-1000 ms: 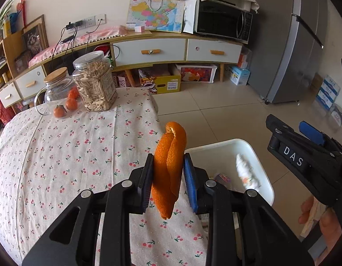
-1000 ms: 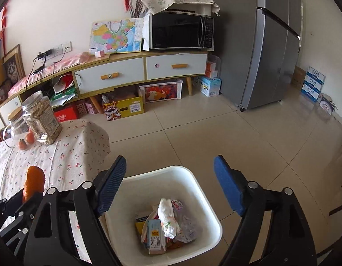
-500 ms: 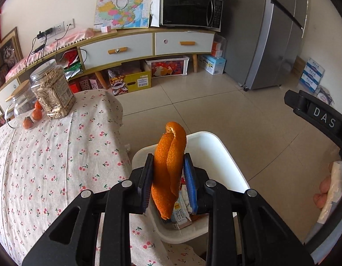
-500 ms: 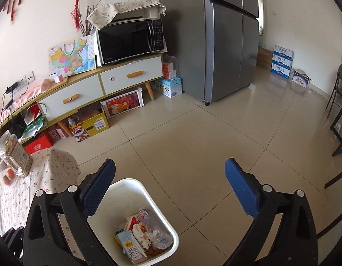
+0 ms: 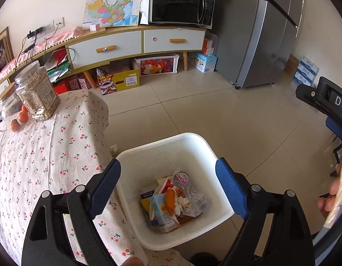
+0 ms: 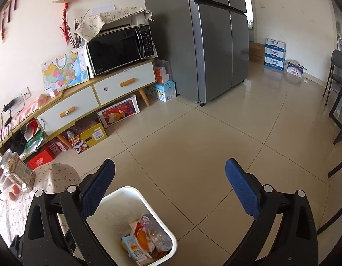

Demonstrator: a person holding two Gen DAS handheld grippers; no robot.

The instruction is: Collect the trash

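Grey refrigerator (image 6: 215,40) stands upright against the far wall, with a low sideboard (image 5: 135,44) beside it carrying a black microwave (image 5: 182,6) and a coloured map (image 5: 111,11).

Table (image 5: 38,155), covered in a cherry-print cloth, occupies the left of the left wrist view; a clear jar (image 5: 37,93) of pale sticks stands at its far edge, with small orange fruits just beside it.

White bin (image 5: 193,139) sits on the tiled floor, close against the table's side. It holds mixed rubbish: a light-blue carton (image 5: 158,208), crumpled clear plastic, wrappers. The orange peel (image 5: 169,200) lies on top of this heap, inside the bin (also seen from the right wrist view (image 6: 141,238)).

Left gripper (image 5: 168,186) hangs directly over the bin, its jaws opening wide, nothing between them; the peel is released and lies below, apart from both pads.

Right gripper (image 6: 171,188) is spread fully, empty, pointing at bare floor tiles with the bin at its lower left. Its black body shows at the right edge of the left wrist view, with the person's fingers (image 5: 325,201) on a pale handle.
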